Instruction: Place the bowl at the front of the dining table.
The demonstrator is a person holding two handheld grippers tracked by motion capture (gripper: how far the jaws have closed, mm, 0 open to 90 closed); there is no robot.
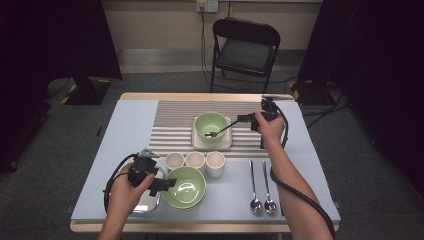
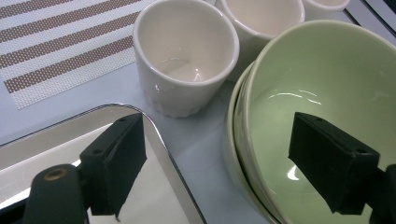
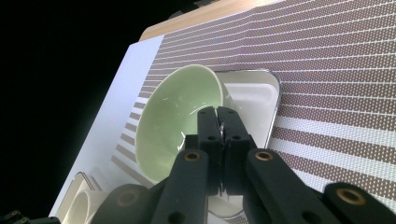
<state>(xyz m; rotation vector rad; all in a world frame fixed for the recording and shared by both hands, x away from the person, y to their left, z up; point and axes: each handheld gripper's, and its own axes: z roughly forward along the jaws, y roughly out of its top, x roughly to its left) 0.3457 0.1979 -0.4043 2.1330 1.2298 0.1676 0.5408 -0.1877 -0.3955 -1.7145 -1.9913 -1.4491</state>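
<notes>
Right claw (image 1: 245,118) is closed tight on the handle of a spoon (image 1: 216,132), and I hold it over the far side of the table (image 1: 125,130), so that the spoon head lies inside the far green bowl (image 1: 210,123). That bowl stands on a white square plate (image 1: 198,144), which rests on the striped mat (image 1: 172,125). I judge the step in hand is to set the spoon down into this bowl, so I want to lower the handle slowly until the spoon head sits on the bottom and the handle leans on the rim, and only then let the jaws go apart. If I release too high, the spoon can tip out over the rim and fall on the plate. In the right gripper view the jaws are pressed together with a thin metal edge between them, so the grip is narrow and I must not twist the wrist. My left claw (image 1: 163,184) is wide open and holds nothing; one jaw hangs over the steel tray (image 2: 154,140) and the other over the near green bowl (image 2: 327,84), which seems to be two bowls stacked. Three white cups (image 1: 194,161) stand in a row just behind it, and two more spoons (image 1: 262,192) lie near the front edge, well apart from my work.
</notes>
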